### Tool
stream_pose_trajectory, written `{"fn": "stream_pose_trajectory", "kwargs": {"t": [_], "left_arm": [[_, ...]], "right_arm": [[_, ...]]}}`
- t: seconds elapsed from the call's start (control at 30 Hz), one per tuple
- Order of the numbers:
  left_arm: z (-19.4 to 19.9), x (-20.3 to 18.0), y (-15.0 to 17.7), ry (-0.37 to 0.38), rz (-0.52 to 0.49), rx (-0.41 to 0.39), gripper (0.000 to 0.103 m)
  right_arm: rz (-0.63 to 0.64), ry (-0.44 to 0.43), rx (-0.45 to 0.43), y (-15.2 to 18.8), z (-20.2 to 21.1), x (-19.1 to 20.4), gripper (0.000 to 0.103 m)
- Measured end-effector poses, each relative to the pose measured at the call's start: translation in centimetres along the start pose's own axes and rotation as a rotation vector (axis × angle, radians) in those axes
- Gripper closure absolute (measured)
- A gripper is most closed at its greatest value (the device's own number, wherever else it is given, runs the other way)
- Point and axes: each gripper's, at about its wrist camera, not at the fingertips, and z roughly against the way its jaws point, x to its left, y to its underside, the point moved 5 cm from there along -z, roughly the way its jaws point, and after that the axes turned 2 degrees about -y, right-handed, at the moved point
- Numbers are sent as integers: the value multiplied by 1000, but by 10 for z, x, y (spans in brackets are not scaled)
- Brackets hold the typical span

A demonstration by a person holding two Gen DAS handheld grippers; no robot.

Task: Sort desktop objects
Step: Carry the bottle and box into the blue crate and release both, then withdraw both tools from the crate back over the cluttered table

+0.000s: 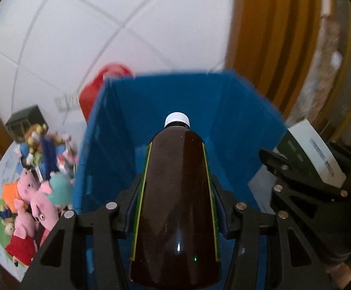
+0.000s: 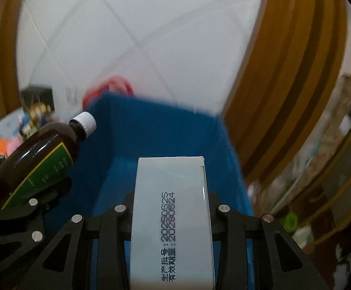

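Above a white tiled floor [image 1: 61, 24], fingers pinch a brown bottle [image 1: 175, 193] and white box [image 2: 170, 217].

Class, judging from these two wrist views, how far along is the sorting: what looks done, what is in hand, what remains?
Done: plush toys lie piled left of the blue bin.
In hand: the left gripper clamps a brown bottle; the right gripper clamps a white box; both over the bin.
Left: releasing both; the bin floor in view looks bare.
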Motion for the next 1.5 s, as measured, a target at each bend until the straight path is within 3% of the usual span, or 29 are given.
{"fn": "stream_pose_trajectory", "kwargs": {"t": [0.13,0.33,0.53,0.63,0.77,0.87,0.9,0.93,1.0,1.3,1.5], "left_arm": [[-70,-7,7,-37,-25,198,52],[-130,-12,40,-73,-94,402,52],[-155,-17,77,-88,-116,553,52],[-164,-20,90,-101,-138,603,52],[-171,-19,88,-105,-154,625,46],[-172,-15,84,-107,-142,619,33],[-170,-15,82,-114,-141,609,32],[-171,-15,82,-121,-141,598,32],[-167,-14,80,-125,-135,587,32],[-134,-9,56,-111,-111,474,32],[-65,-10,41,-36,-95,323,32]], "right_arm": [[-12,-53,220,21,-76,-5,69],[-4,-122,525,68,-158,-1,68],[13,-137,757,125,-199,7,68],[37,-130,832,149,-202,8,68],[38,-139,864,159,-203,5,67],[35,-135,867,154,-205,5,62],[34,-136,860,152,-203,5,54],[33,-135,852,152,-200,3,38],[42,-118,836,148,-197,0,24],[71,-121,742,124,-158,-15,8],[98,-133,604,95,-108,-8,5]]}}
